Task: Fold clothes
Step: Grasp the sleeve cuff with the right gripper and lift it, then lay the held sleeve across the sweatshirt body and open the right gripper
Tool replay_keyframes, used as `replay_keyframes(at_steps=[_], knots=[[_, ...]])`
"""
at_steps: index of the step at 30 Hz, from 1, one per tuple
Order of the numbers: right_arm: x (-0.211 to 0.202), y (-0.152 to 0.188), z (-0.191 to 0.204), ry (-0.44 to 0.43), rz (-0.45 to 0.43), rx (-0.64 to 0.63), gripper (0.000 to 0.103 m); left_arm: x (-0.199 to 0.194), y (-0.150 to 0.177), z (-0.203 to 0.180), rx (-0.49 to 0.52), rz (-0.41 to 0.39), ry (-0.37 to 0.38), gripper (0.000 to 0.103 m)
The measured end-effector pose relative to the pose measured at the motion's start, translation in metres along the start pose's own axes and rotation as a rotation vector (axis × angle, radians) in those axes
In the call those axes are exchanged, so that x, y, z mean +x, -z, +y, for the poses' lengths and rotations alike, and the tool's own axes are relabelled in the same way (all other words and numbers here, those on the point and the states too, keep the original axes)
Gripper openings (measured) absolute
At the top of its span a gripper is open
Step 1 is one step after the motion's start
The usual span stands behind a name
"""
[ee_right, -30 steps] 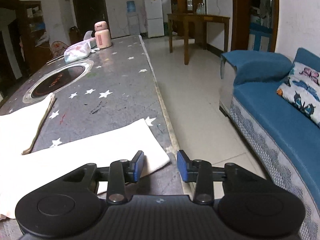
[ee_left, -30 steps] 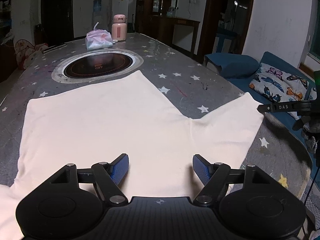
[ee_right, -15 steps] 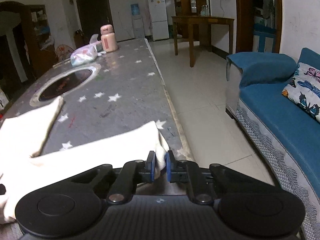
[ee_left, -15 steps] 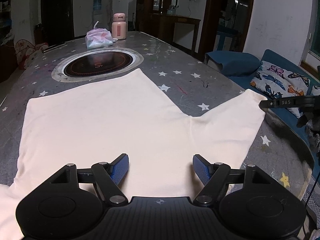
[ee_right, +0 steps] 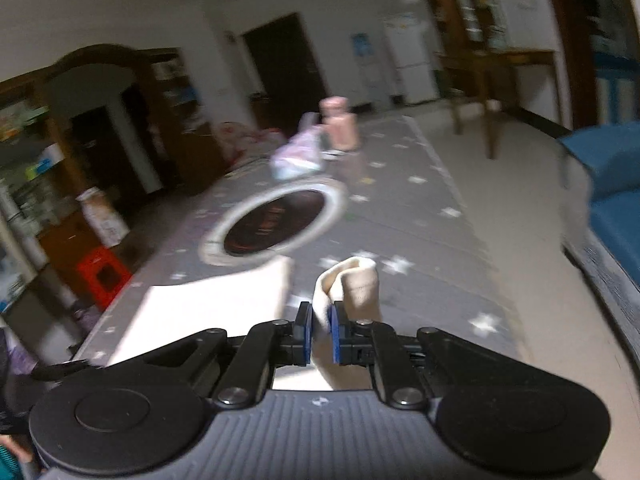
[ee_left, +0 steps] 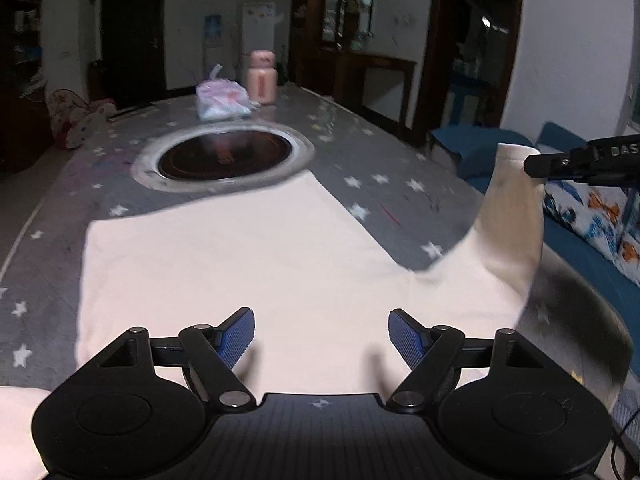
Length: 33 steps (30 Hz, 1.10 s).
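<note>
Jaws clamped on cream sleeve (ee_right: pixel 352 280), right gripper (ee_right: pixel 320 334) lettered "DAS"; left gripper (ee_left: pixel 321 336) wide above shirt (ee_left: pixel 240 256).

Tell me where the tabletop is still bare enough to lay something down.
Bare starred tabletop runs between the round hob and the sofa-side edge, beyond the cream shirt. A narrower strip lies left of the shirt. The far end is crowded: a plastic bag and pink bottle. The right tongs hold the lifted sleeve.
</note>
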State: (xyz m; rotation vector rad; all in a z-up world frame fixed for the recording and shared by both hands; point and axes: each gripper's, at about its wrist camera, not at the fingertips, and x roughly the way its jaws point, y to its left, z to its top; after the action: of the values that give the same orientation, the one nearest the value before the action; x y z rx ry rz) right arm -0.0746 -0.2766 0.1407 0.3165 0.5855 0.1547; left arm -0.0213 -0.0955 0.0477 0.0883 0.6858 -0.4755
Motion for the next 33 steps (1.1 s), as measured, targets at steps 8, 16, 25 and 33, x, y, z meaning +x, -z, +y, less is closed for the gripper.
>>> replay_keyframes(at_steps=[8, 16, 25, 33], knots=[[0.021, -0.019, 0.070, -0.166, 0.044, -0.094, 0.008, -0.020, 0.007, 0.033, -0.075, -0.040, -0.035, 0.077], [0.040, -0.015, 0.136, -0.290, 0.109, -0.190, 0.008, -0.041, 0.017, 0.068, -0.153, -0.076, -0.080, 0.077], [0.066, 0.008, 0.190, -0.388, 0.209, -0.268, 0.008, -0.056, 0.033, 0.092, -0.213, -0.081, -0.131, 0.077], [0.093, 0.022, 0.213, -0.447, 0.272, -0.288, 0.008, -0.068, 0.044, 0.108, -0.261, -0.085, -0.173, 0.077]])
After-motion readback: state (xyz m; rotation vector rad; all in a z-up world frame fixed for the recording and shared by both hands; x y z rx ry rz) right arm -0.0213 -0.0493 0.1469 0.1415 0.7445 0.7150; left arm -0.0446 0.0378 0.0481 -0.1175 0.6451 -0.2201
